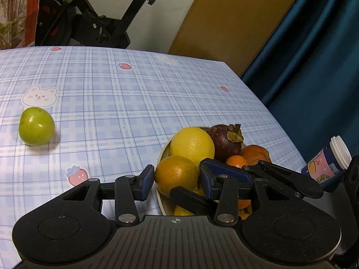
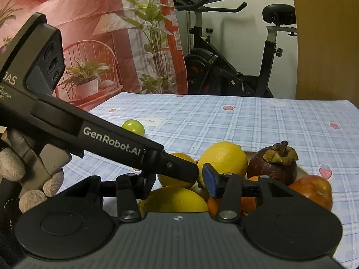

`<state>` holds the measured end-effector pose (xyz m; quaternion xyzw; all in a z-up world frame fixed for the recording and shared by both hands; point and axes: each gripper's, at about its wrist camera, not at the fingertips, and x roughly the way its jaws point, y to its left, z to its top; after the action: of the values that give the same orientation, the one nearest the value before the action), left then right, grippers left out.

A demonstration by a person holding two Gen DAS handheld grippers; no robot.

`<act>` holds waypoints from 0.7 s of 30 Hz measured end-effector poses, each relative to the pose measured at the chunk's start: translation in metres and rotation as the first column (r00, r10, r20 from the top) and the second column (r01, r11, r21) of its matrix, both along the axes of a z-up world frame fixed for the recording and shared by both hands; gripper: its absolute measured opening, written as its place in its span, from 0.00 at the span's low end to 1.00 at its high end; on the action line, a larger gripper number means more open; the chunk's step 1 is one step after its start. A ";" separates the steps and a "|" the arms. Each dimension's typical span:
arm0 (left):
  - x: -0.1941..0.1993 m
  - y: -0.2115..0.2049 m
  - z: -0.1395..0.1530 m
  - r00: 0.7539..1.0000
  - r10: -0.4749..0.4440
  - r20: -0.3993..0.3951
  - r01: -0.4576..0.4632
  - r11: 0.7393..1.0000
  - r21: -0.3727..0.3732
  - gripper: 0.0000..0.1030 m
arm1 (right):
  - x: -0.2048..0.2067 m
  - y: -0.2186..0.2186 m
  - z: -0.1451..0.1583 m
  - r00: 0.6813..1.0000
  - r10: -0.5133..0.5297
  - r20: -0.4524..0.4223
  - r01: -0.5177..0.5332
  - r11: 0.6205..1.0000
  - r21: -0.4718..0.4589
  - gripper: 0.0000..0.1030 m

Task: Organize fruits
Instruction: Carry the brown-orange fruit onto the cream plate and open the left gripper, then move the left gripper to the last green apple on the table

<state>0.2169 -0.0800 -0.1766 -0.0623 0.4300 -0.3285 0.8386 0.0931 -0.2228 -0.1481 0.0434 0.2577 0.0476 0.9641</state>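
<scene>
On the checked counter (image 1: 134, 103), one green fruit (image 1: 36, 126) lies alone at the left, well apart from the bowl (image 1: 162, 157). The bowl holds one lemon (image 1: 191, 146), one mangosteen (image 1: 225, 141) and several oranges. The left tool (image 1: 174, 180) brackets an orange (image 1: 176, 174), its pads apparently touching it. The right tool (image 2: 179, 185) stands partly open over the bowl, gripping nothing.

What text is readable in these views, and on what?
"GenRobot.AI": white lettering on the left gripper arm, right wrist view.
"DAS": partly cut off, on the same gripper's body.
Small lines under it: cut off, unreadable.
Cup: cartoon print, no readable words.
Tablecloth: pictures only.
</scene>
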 end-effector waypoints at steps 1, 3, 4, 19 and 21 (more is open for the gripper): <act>0.000 -0.001 -0.001 1.000 0.003 0.002 -0.003 1.000 -0.003 0.45 | 0.000 0.000 0.000 1.000 -0.005 0.001 0.005 1.000 -0.006 0.49; 0.000 0.001 0.002 1.000 0.009 0.004 -0.009 1.000 -0.015 0.45 | 0.000 0.001 0.001 1.000 -0.011 0.007 0.011 1.000 -0.016 0.50; 0.000 0.003 0.003 1.000 0.011 0.006 -0.011 1.000 -0.023 0.44 | 0.000 0.001 0.002 1.000 -0.015 0.011 0.015 1.000 -0.020 0.50; 0.004 0.021 0.005 0.997 0.080 -0.013 -0.080 0.992 -0.094 0.26 | -0.001 -0.002 0.004 0.999 -0.035 0.018 0.035 0.999 -0.018 0.50; 0.004 0.019 0.004 0.997 0.074 -0.017 -0.075 0.992 -0.100 0.26 | -0.001 -0.003 0.004 0.999 -0.034 0.018 0.034 0.999 -0.019 0.50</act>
<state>0.2212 -0.0608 -0.1724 -0.1226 0.4159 -0.3177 0.8432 0.0920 -0.2255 -0.1442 0.0378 0.2491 0.0291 0.9673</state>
